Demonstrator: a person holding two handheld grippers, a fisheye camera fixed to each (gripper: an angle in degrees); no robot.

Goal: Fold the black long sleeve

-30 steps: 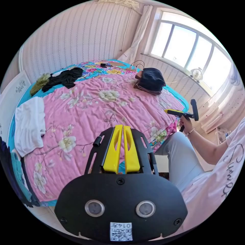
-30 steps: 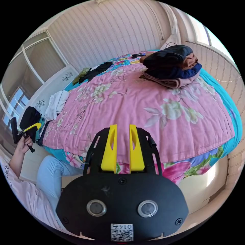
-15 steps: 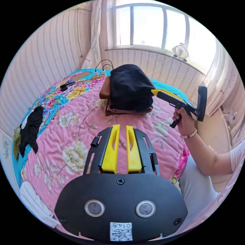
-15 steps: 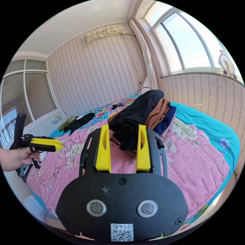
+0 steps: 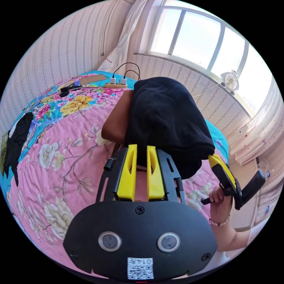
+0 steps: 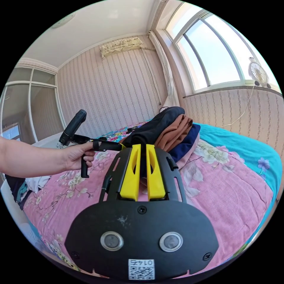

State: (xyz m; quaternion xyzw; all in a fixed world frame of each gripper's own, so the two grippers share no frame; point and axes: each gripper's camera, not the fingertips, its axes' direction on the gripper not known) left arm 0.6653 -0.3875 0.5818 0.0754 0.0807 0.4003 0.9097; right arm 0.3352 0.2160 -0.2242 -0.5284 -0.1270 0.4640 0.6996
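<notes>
The black long sleeve (image 5: 165, 118) lies bunched on top of a pile of folded clothes on the bed. My left gripper (image 5: 141, 147) has its jaws a narrow gap apart, tips at the garment's near edge, and black cloth shows in the gap. In the right gripper view the left gripper (image 6: 119, 146), held in a hand, touches the end of the black long sleeve (image 6: 153, 124). My right gripper (image 6: 141, 145) is shut on a dark fold of it. In the left gripper view the right gripper (image 5: 214, 159) is tucked under the garment's edge.
Under the black garment lie a brown garment (image 6: 173, 130) and a navy one (image 6: 185, 143). The pink flowered quilt (image 5: 59, 142) covers the bed. More dark clothes (image 5: 17, 139) lie at its far side. A power strip (image 5: 117, 85) and a windowsill fan (image 5: 231, 81) are behind the pile.
Both grippers have come in from the bed's edge to the pile. The right jaws went from wide open to shut on the black cloth. The left jaws parted slightly.
</notes>
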